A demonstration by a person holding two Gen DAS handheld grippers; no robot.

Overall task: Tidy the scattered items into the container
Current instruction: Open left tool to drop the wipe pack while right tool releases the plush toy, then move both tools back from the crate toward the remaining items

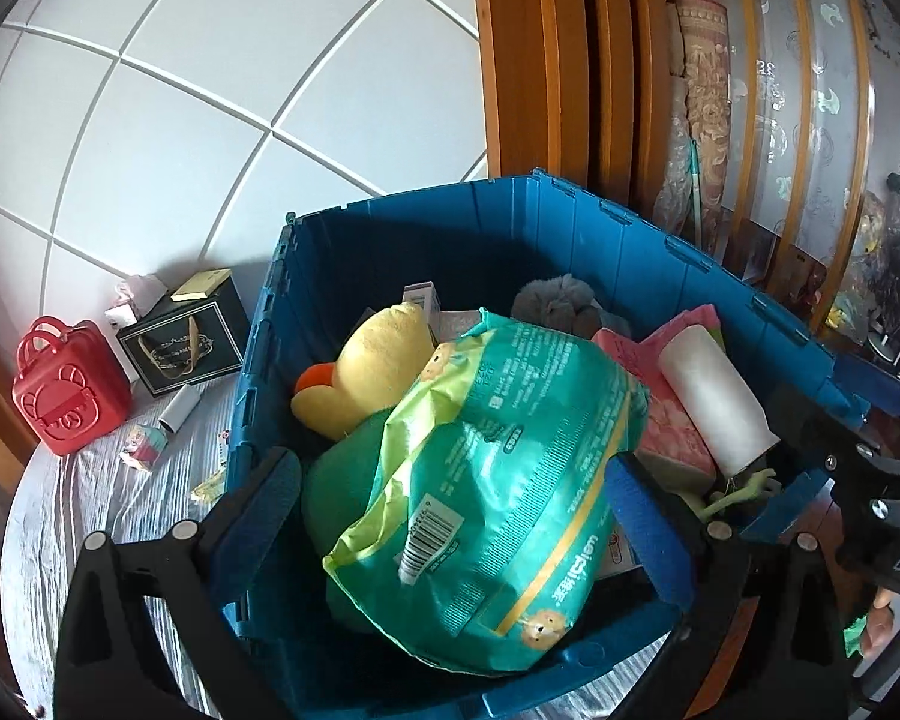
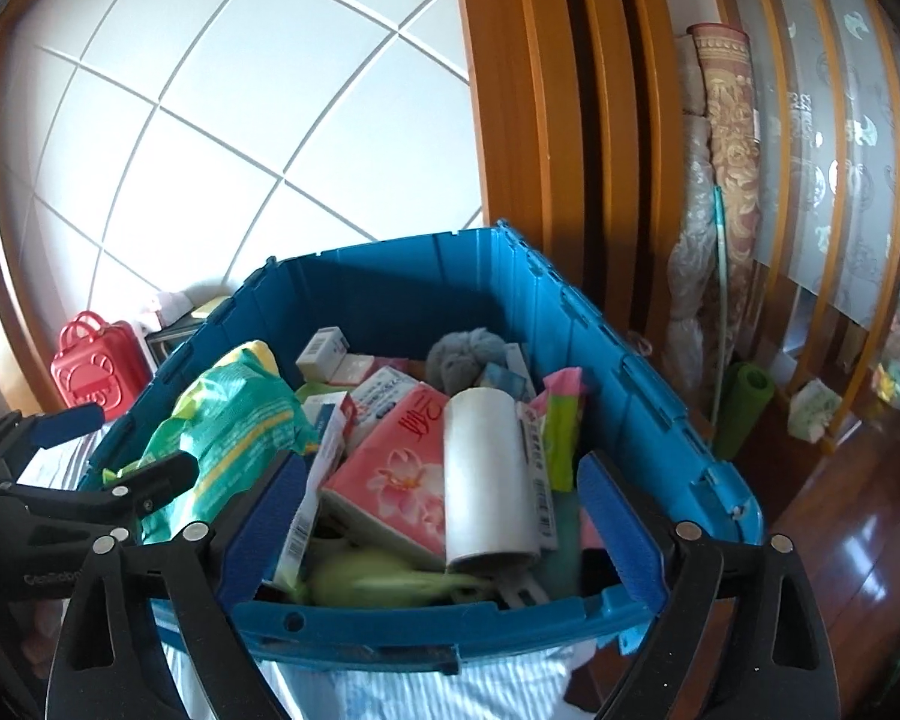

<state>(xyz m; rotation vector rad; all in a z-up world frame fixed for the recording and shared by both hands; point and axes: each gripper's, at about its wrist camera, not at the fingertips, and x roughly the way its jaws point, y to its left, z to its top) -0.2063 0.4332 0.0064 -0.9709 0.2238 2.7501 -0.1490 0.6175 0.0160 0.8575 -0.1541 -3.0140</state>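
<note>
A blue plastic crate point(image 1: 570, 222) point(image 2: 390, 282) stands on a striped bed sheet and holds many items. In the left wrist view a green diaper pack point(image 1: 498, 480) lies on top, beside a yellow plush duck point(image 1: 372, 366), a white roll point(image 1: 714, 396) and a pink tissue pack point(image 1: 660, 414). My left gripper point(image 1: 456, 510) is open, its blue pads on either side of the diaper pack, not pressing it. My right gripper point(image 2: 444, 516) is open and empty over the crate's near edge, above the white roll point(image 2: 489, 474) and pink tissue pack point(image 2: 390, 480). The left gripper point(image 2: 120, 462) shows at the left.
Left of the crate on the sheet point(image 1: 90, 480) are a red toy case point(image 1: 66, 396), a black gift box point(image 1: 180, 342), a small white tube point(image 1: 180, 408) and small packets. A wooden door frame point(image 2: 528, 120), rolled rugs point(image 2: 732, 180) and a wood floor point(image 2: 858, 540) are to the right.
</note>
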